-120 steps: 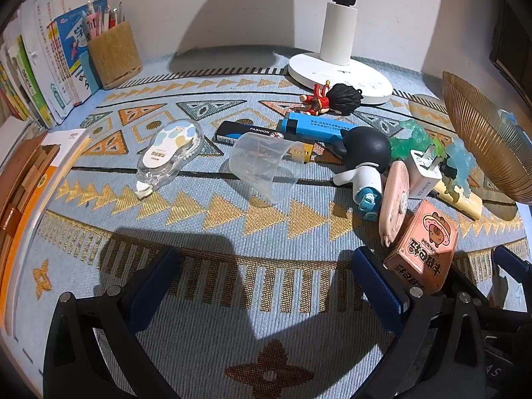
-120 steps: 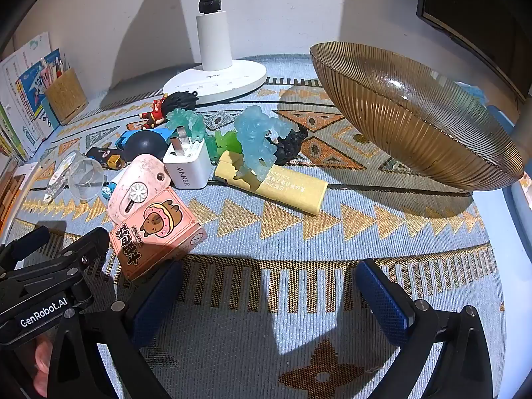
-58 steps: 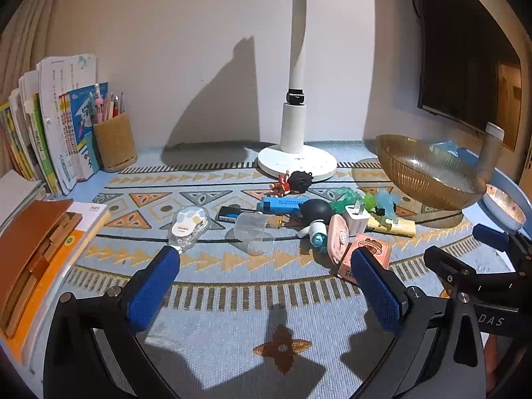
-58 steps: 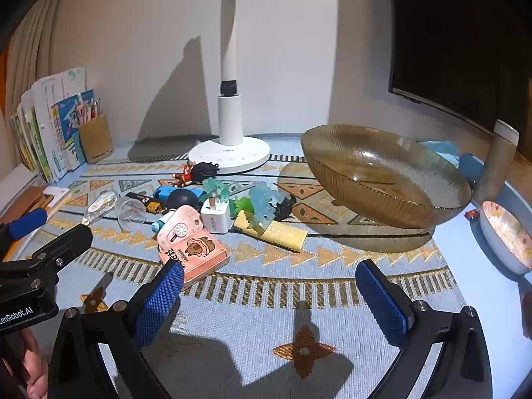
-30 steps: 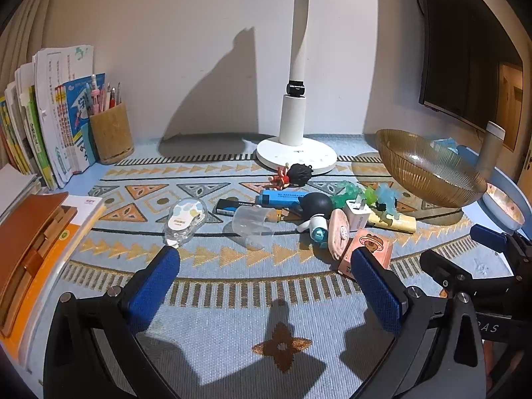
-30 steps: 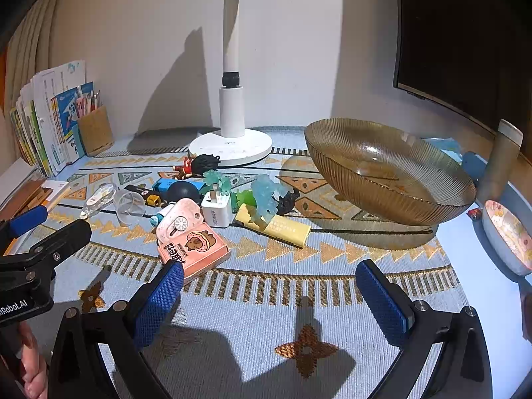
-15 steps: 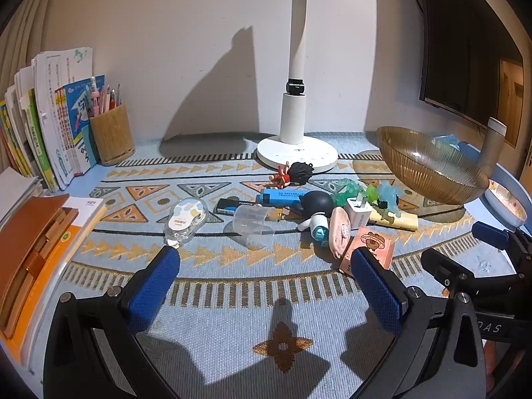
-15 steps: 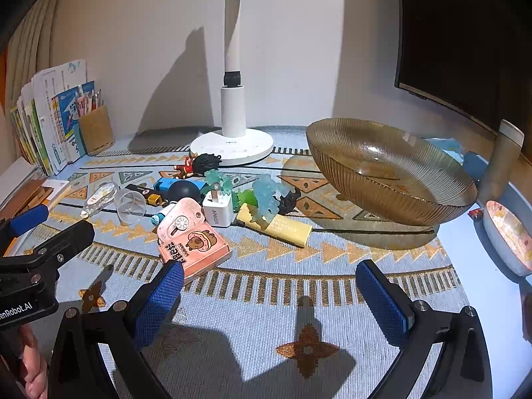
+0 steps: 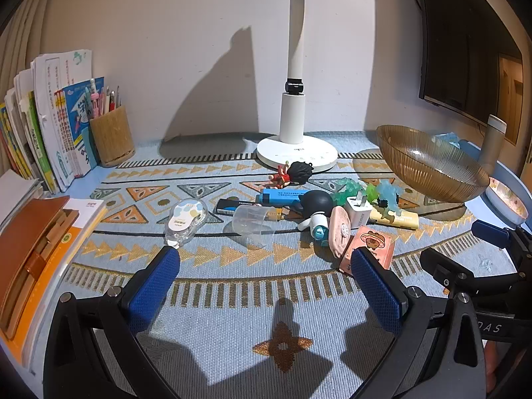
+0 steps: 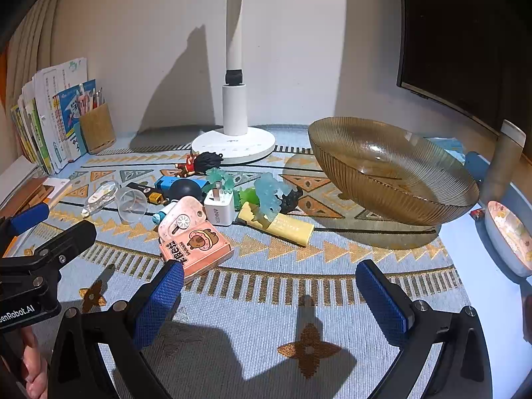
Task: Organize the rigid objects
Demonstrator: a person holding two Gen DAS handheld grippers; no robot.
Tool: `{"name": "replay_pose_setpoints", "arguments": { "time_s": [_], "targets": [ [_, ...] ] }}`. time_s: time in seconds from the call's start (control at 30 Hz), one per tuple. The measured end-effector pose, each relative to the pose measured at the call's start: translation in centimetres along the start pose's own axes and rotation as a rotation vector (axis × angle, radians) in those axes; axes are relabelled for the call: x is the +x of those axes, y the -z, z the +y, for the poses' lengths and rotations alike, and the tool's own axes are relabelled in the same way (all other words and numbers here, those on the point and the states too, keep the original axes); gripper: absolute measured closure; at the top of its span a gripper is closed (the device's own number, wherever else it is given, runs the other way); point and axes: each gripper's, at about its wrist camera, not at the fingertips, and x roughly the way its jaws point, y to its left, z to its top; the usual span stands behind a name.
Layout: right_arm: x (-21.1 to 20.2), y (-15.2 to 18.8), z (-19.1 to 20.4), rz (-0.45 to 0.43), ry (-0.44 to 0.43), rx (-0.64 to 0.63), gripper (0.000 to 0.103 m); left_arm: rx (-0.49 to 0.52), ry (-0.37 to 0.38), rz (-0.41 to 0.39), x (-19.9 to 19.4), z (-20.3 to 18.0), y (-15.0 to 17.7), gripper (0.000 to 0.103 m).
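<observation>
A heap of small objects lies mid-mat: a pink cartoon box (image 9: pixel 369 247) (image 10: pixel 196 246), a pink mini fan (image 10: pixel 181 219), a white charger (image 10: pixel 220 211), a yellow bar (image 10: pixel 277 224), translucent blue-green figures (image 10: pixel 271 196), a black round toy (image 9: pixel 316 202), a blue box (image 9: pixel 281 197), a clear cup (image 9: pixel 254 224) and a correction tape (image 9: pixel 184 221). An amber glass bowl (image 10: pixel 389 169) (image 9: pixel 429 166) stands to the right. My left gripper (image 9: pixel 266 282) is open and empty, short of the heap. My right gripper (image 10: pixel 269 296) is open, near the pink box.
A white lamp base (image 9: pixel 297 156) stands behind the heap, with a small black-haired figure (image 9: pixel 296 173) before it. Books and a wooden pen cup (image 9: pixel 111 139) line the left; notebooks (image 9: pixel 30 242) lie at the left edge. A small patterned dish (image 10: pixel 508 232) and a cylinder (image 10: pixel 503 163) sit far right.
Over four seconds both grippers pulled back and up from close over the objects to a wider view. In the last half second they barely shift; nothing on the mat moved.
</observation>
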Motion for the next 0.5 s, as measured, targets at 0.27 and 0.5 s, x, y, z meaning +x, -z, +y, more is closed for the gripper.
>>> {"name": "replay_pose_setpoints", "arguments": {
  "time_s": [0.27,0.5],
  "targets": [
    [0.02,-0.02,0.00,0.000,0.001,0.000,0.000,0.006,-0.004,0.001,0.05,-0.08,-0.02,0.001],
    [0.01,-0.01,0.03,0.000,0.000,0.001,0.000,0.005,-0.002,0.002,0.06,-0.09,-0.02,0.001]
  ]
}}
